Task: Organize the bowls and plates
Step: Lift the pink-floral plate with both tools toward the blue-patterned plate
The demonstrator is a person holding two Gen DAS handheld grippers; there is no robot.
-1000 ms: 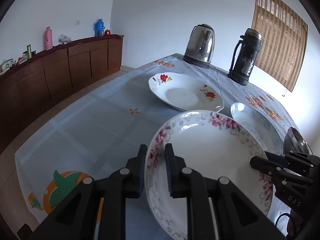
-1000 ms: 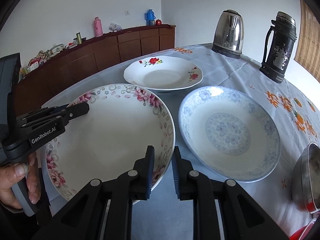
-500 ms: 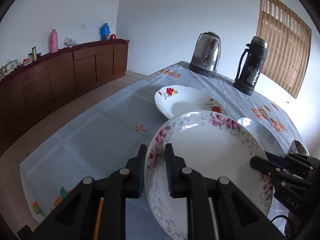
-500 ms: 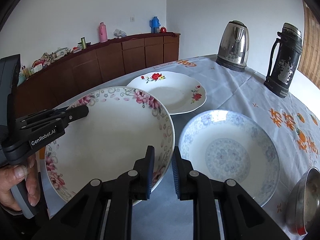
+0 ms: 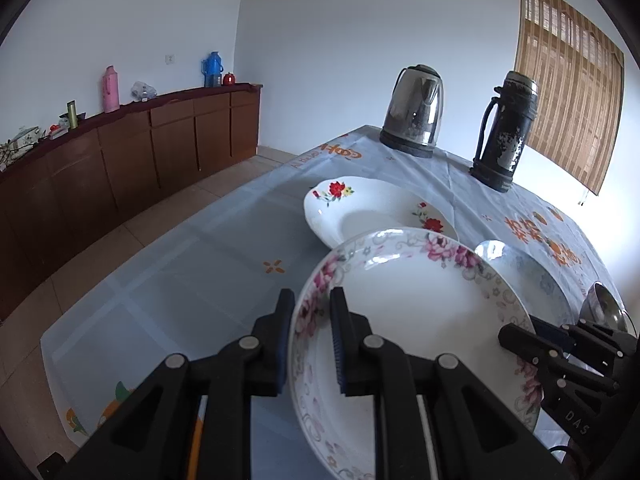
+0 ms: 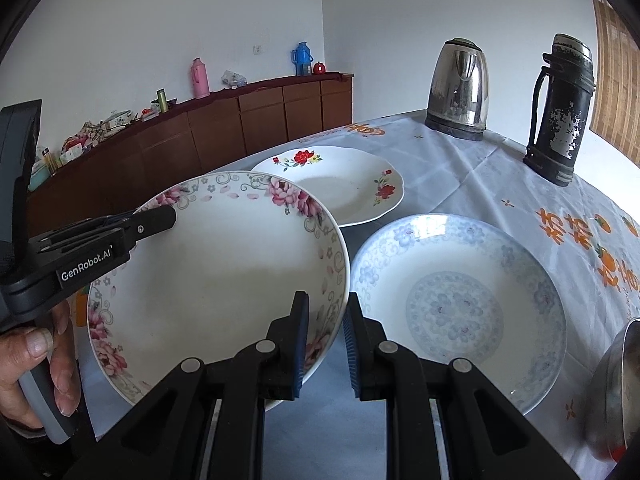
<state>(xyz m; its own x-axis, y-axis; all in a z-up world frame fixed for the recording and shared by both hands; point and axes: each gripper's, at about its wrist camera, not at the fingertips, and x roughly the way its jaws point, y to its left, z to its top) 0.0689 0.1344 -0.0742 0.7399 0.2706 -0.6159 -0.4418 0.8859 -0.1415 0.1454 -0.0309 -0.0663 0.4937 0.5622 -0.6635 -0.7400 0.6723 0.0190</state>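
A white bowl with pink flowers (image 5: 408, 320) (image 6: 216, 280) hangs above the table, held at both sides. My left gripper (image 5: 312, 312) is shut on its left rim, and my right gripper (image 6: 325, 320) is shut on its right rim. Behind it on the table lies a white plate with red flowers (image 5: 360, 208) (image 6: 340, 184). To its right lies a blue patterned plate (image 6: 460, 304) (image 5: 532, 280). The far side of the left gripper (image 6: 132, 228) shows in the right wrist view, with a hand (image 6: 36, 368) on its handle.
A steel kettle (image 5: 414, 110) (image 6: 460, 88) and a dark flask (image 5: 504, 132) (image 6: 562, 108) stand at the table's far end. A steel bowl (image 6: 616, 392) sits at the right edge. A wooden sideboard (image 5: 120, 152) with bottles runs along the left wall.
The flowered bowl has risen with both grippers still shut on it. The plates on the table now sit lower and farther off in both views.
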